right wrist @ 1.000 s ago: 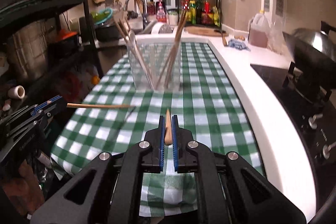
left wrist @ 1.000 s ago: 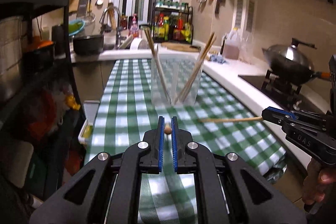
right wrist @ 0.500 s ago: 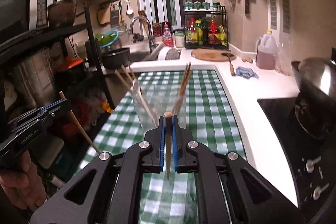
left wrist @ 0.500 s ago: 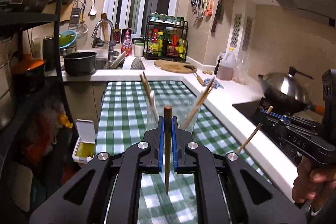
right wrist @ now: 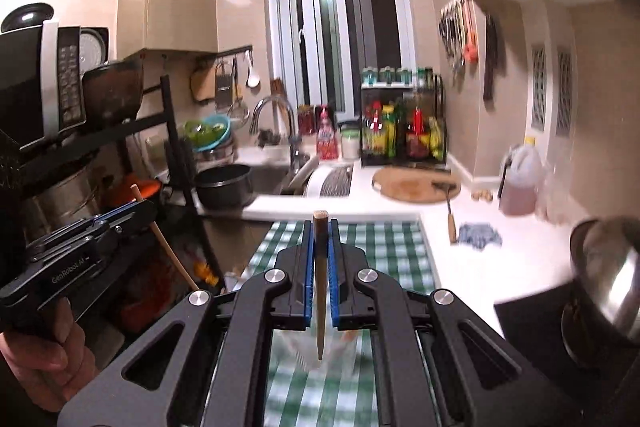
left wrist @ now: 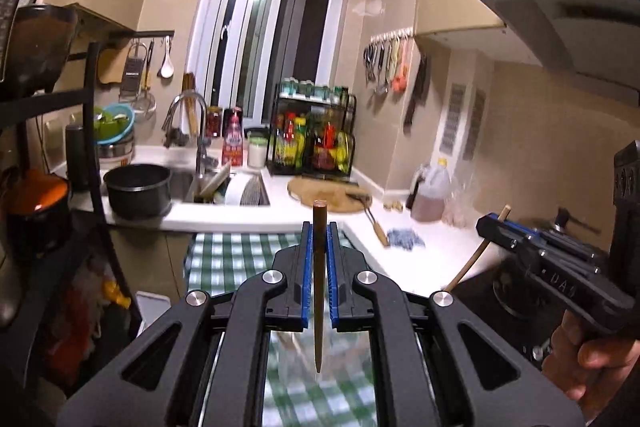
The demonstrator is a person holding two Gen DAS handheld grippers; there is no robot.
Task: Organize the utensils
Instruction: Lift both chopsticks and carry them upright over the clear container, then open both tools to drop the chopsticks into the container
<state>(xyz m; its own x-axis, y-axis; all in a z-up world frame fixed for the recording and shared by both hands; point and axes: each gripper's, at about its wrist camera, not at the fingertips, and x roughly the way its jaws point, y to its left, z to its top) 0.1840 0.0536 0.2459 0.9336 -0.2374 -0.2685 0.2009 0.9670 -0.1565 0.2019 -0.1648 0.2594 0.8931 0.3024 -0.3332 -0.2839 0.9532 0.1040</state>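
Both tongs are clamped on a chopstick each: left tongs (left wrist: pixel 319 281) on one chopstick (left wrist: pixel 318 291), right tongs (right wrist: pixel 320 281) on another chopstick (right wrist: pixel 320 287), tips hanging over the blurred clear holder (right wrist: pixel 320 351) on the checked surface (right wrist: pixel 384 251). Next, I judge, lower the tips into it.

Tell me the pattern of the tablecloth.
Green-and-white checks on the tablecloth, clearest in the right wrist view.

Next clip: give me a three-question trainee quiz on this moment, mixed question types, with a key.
1. True or false: the left gripper is shut on a chopstick.
2. What does the right gripper hold? A spoon; B chopstick; C nothing.
3. Fill in: the cloth below has green and white ____.

Key: 1 true; 2 B; 3 checks.
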